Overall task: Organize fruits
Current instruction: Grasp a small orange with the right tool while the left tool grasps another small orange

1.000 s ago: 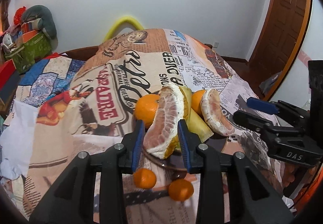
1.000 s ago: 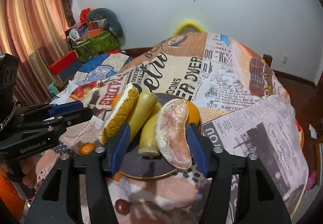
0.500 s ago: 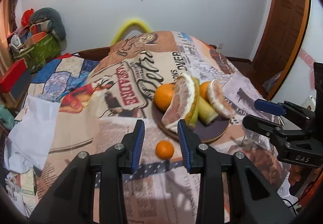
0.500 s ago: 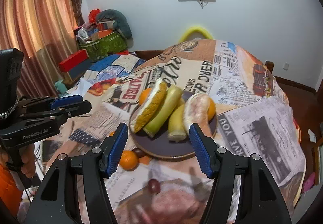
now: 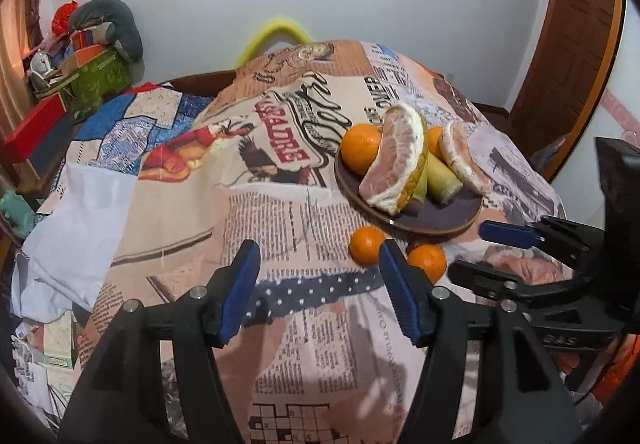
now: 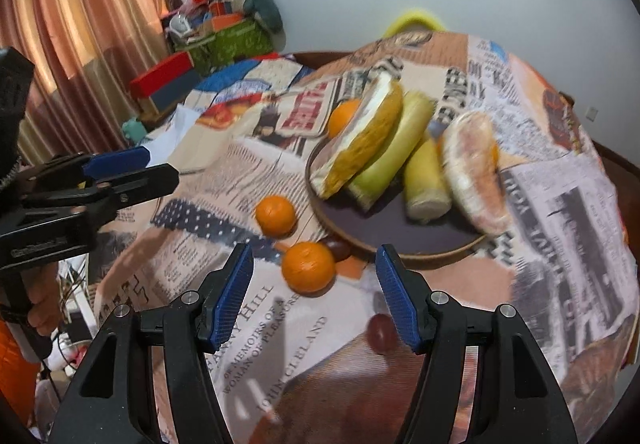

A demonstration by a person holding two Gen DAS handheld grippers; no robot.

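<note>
A dark round plate (image 5: 440, 220) sits on the newspaper-print cloth (image 5: 280, 204), holding pomelo wedges (image 5: 396, 168), a banana (image 6: 424, 180) and an orange (image 5: 360, 150). Two small oranges (image 6: 308, 266) lie on the cloth just beside the plate's near rim, with a grape (image 6: 382, 328) nearer still. The left gripper (image 5: 318, 284) has its jaws opening with nothing between them. The right gripper (image 6: 314, 296) stands about half open, empty, above the nearer orange.

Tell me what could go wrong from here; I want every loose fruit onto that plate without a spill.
The plate is crowded: pomelo wedges lean on bananas, so adding a mandarin may topple them. Mandarins could roll on the cloth when nudged. The grape beside the open right gripper might be squashed.
</note>
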